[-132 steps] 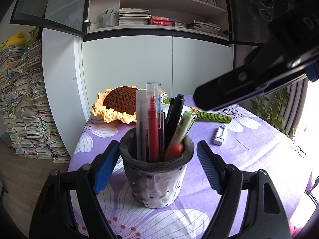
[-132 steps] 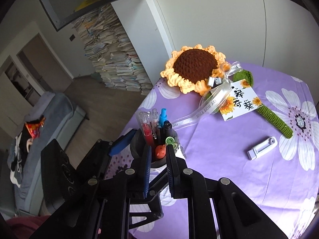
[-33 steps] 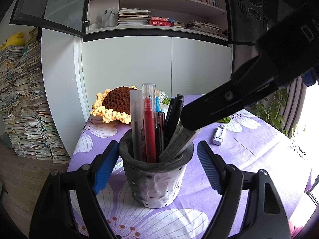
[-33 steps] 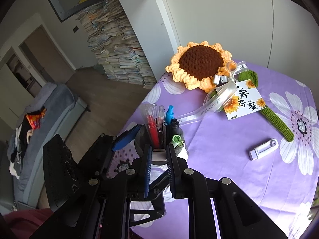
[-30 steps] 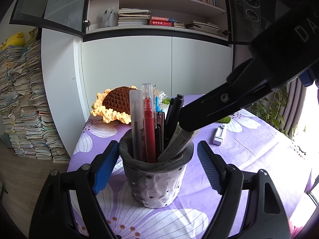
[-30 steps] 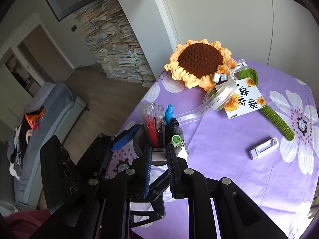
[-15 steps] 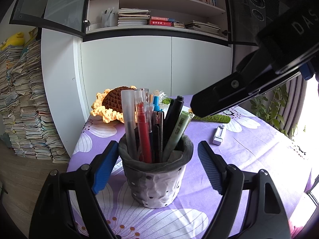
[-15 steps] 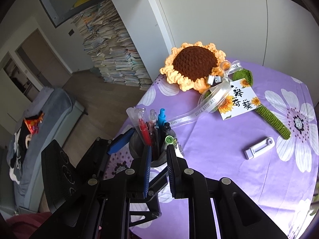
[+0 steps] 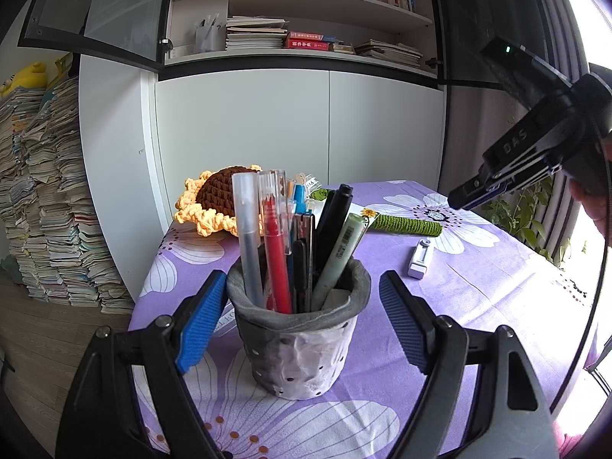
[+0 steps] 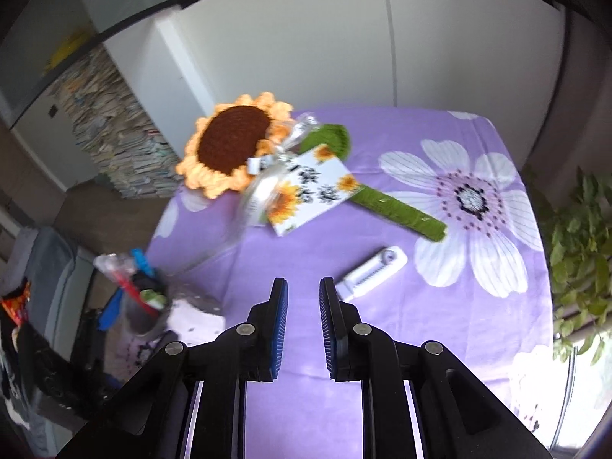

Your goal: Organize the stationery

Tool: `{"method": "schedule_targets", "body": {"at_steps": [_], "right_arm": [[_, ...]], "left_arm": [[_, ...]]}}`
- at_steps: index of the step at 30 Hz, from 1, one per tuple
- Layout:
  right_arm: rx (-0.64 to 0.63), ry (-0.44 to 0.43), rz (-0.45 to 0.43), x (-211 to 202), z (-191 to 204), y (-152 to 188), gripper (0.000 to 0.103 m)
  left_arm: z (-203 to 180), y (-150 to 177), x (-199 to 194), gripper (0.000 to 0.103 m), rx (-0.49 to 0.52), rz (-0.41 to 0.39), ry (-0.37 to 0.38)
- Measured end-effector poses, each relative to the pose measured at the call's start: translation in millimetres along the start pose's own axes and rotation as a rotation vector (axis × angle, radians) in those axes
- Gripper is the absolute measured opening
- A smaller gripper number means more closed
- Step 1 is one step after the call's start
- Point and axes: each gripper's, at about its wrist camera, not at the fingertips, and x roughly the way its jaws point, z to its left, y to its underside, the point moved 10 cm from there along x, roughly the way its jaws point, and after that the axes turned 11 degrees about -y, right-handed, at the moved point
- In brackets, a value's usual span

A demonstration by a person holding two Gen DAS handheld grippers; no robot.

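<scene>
Green pen delivered, right gripper (image 10: 302,321) withdrawn from the cup (image 9: 298,340).
Its jaws are narrow and empty, now aimed near the white tool (image 10: 369,273) at frame centre; the cup, lower centre, is loosely bracketed by the half-open left gripper (image 9: 298,325).

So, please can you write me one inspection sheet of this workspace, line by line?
Surface: purple floral tablecloth.
Job's things: grey pen holder full of pens; white correction tape lying loose.
Clutter: crochet sunflower with card.
Grippers: left hand-held gripper straddles the holder, pads apart from it; right hand-held gripper narrow, empty, aimed near the tape.
Cables: nothing seen.
Surroundings: bookshelf, paper stacks, plant.
</scene>
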Motion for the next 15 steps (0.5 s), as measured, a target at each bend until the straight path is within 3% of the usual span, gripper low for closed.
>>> {"method": "schedule_targets", "body": {"at_steps": [5, 11, 15], "right_arm": [[0.137, 0.042, 0.082, 27.5, -50.4, 4.6, 0.017], [0.236, 0.060, 0.178, 64.6, -79.2, 11.4, 0.017], [0.305, 0.052, 0.198, 79.2, -87.3, 9.4, 0.026]], "left_arm": [[0.1, 0.0, 0.0, 0.080, 0.000, 0.000, 0.000], [0.1, 0.0, -0.1, 0.081, 0.000, 0.000, 0.000], [0.1, -0.1, 0.0, 0.081, 0.000, 0.000, 0.000]]}}
